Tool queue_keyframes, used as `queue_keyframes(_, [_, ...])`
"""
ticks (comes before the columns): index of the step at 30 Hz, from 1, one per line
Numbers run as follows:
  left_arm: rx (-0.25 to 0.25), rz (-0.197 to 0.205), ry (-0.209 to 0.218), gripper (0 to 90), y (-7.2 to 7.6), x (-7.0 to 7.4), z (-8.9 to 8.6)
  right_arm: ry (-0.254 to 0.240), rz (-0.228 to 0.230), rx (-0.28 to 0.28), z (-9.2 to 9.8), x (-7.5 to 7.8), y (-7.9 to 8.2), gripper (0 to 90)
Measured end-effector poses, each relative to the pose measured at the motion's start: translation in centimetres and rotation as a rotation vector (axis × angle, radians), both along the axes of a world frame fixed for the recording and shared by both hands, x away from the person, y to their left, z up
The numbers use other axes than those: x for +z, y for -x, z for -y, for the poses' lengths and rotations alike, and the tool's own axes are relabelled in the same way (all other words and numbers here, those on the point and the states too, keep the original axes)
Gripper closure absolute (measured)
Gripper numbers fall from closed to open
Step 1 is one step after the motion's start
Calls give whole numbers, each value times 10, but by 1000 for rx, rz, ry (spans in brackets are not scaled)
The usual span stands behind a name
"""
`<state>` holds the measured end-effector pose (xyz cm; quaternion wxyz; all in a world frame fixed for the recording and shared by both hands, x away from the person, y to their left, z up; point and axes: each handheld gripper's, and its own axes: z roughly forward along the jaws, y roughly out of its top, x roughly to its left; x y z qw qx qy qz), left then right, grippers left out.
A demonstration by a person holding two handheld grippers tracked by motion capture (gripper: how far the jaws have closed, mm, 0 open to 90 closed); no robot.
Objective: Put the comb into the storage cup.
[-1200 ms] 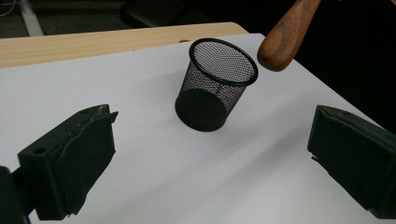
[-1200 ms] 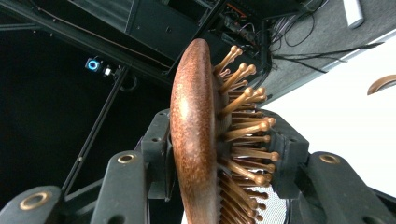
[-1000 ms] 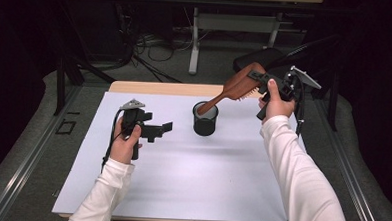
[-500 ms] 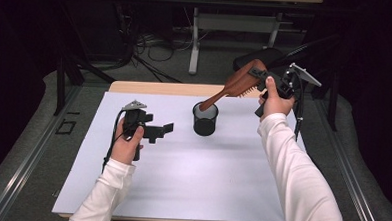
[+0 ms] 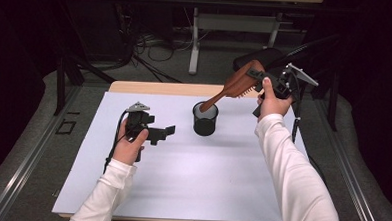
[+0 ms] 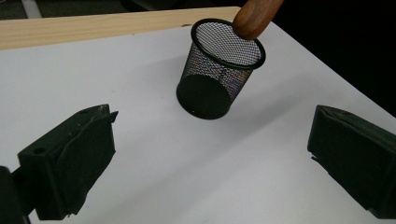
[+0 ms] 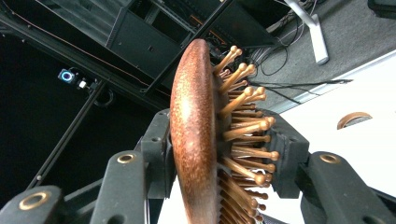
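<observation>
- Over the far right part of the table [image 5: 130, 187], high view: the right gripper [image 5: 265, 86] is clamped on the head of a wooden hairbrush [image 5: 237, 83], which slants down and to the left so that its handle tip sits at the rim of the black mesh cup [image 5: 204, 120]. The cup stands upright near the table's middle, far side. Risk: the handle appears to rest on the rim rather than well inside, so a push along the slant could tip the light cup or slide it leftward.
- Near left, same view: the left gripper [image 5: 158, 134] hovers just above the white sheet, jaws apart and holding nothing, well apart from the cup. Risk: with nothing steadying the cup, nothing stops it from toppling.
- Left gripper view: the two black jaws stand wide, with the mesh cup [image 6: 219, 70] beyond them and the brush handle [image 6: 256, 16] over its far rim. Risk: released at this angle, the brush's heavy head would probably overhang and lever the cup over.
- Right gripper view: the jaws press on the brush head [image 7: 196, 135], one against the smooth back, the other among the bristle pins [image 7: 243, 126]. Risk: pins give an uneven seat, so the brush may twist in the grip.
</observation>
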<state>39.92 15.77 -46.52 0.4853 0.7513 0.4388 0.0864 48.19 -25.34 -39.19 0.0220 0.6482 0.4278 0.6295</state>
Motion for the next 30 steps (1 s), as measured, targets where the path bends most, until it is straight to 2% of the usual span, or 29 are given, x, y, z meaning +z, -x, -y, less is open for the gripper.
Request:
queue_keyframes(17, [-5,6,-7,6,1,-2,-1,33,4,4,-12,-8,-5,503])
queue_keyframes(24, [21,1,-19,6,0,-4,-1,47,2,0,-13,-11,-7,503])
queue_keyframes(30, [41,-8,0,6,-1,-6,-2,48,-4,-1,-15,-16,-9,503])
